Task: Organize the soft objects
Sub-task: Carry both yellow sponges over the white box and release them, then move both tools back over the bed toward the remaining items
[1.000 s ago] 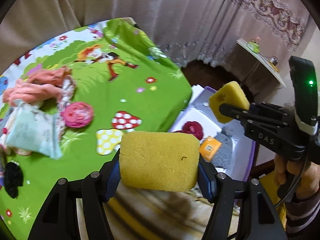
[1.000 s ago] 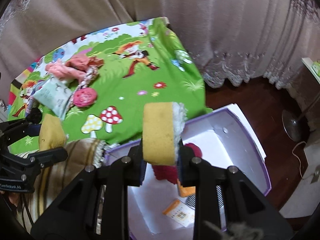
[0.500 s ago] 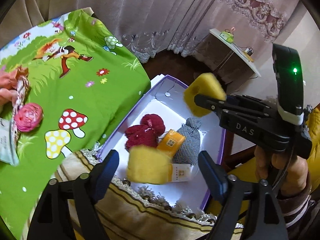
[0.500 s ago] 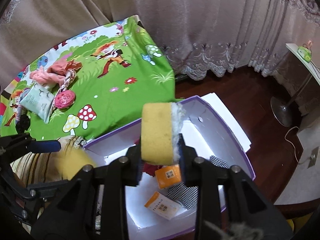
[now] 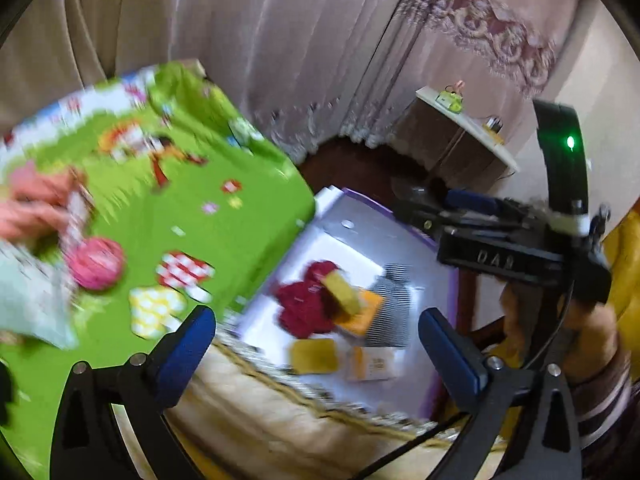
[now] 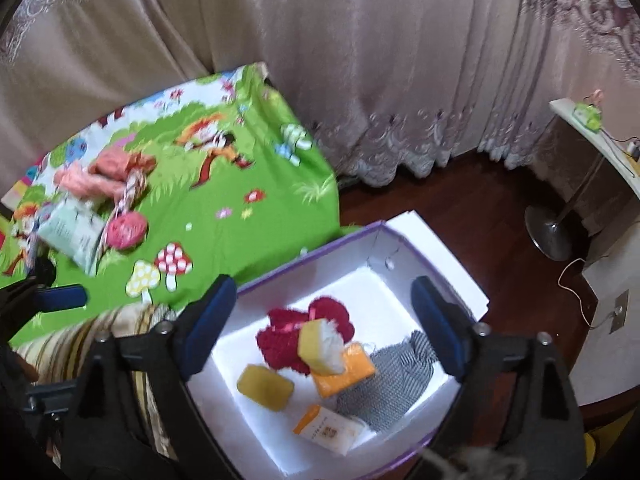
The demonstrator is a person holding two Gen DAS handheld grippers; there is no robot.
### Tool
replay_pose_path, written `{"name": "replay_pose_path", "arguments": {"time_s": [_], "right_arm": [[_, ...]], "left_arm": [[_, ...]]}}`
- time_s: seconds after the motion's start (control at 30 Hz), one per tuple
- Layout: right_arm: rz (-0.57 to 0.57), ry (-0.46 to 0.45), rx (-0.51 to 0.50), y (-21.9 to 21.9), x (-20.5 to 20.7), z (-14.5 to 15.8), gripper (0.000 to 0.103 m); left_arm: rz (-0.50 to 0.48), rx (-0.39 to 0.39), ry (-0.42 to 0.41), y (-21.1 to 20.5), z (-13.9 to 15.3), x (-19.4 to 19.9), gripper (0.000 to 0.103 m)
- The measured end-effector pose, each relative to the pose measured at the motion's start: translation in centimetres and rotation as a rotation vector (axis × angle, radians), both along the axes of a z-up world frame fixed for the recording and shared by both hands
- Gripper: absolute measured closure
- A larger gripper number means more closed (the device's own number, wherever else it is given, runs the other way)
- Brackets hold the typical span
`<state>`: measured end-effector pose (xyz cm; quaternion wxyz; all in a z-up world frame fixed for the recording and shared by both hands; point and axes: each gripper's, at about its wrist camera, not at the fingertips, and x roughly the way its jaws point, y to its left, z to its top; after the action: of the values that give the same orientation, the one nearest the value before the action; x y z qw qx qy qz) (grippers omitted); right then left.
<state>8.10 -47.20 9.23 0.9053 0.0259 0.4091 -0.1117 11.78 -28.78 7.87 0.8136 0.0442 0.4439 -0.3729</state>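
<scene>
Both yellow sponges lie in the white box with the purple rim point(image 6: 312, 258). The plain sponge point(image 6: 264, 386) rests on the box floor at the front left. The sponge with the white backing point(image 6: 320, 344) lies tilted on a red crochet piece point(image 6: 288, 336) and an orange packet point(image 6: 348, 372). My right gripper point(image 6: 322, 312) hangs above the box, its jaws opening with nothing between them. In the blurred left wrist view my left gripper point(image 5: 316, 344) is likewise opening and empty above the plain sponge point(image 5: 314, 356) and the backed sponge point(image 5: 342, 290).
A checked pouch point(image 6: 392, 380) and a labelled packet point(image 6: 328, 432) share the box. On the green play mat point(image 6: 240, 240) lie a pink yarn ball point(image 6: 126, 230), a pale green pouch point(image 6: 72, 232) and pink cloth point(image 6: 104, 172). A striped cushion point(image 6: 80, 344) borders the box. A fan base point(image 6: 552, 236) stands on the floor.
Both grippers have let go of their sponges, which dropped into the box. Both pairs of jaws have spread wide, and the views have swung over the box.
</scene>
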Motion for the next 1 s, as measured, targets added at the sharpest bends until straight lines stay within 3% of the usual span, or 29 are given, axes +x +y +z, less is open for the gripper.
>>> {"name": "replay_pose_path", "arguments": {"time_s": [0.07,0.23,0.73,0.87,1.0], "right_arm": [[0.02,-0.054,0.02,0.3,-0.1,0.4,0.01],[0.069,-0.093,-0.034,2.0,0.3,0.8,0.01],[0.344,-0.078,0.06,9.8,3.6,0.0,0.01],[0.387,-0.059,0.051,11.5,5.1,-0.5,0.01],[0.446,-0.036,0.048,13.2,6.5,-1.4,0.01]], "left_arm": [[0.013,0.034,-0.057,0.8,0.6,-0.2,0.0],[0.089,0.046,-0.075,3.9,0.9,0.3,0.0],[0.498,-0.02,0.044,19.5,-1.9,3.1,0.005],[0.583,-0.072,0.12,22.7,-3.0,4.2,0.005],[0.62,-0.069,0.152,23.9,-3.9,5.5,0.005]]}}
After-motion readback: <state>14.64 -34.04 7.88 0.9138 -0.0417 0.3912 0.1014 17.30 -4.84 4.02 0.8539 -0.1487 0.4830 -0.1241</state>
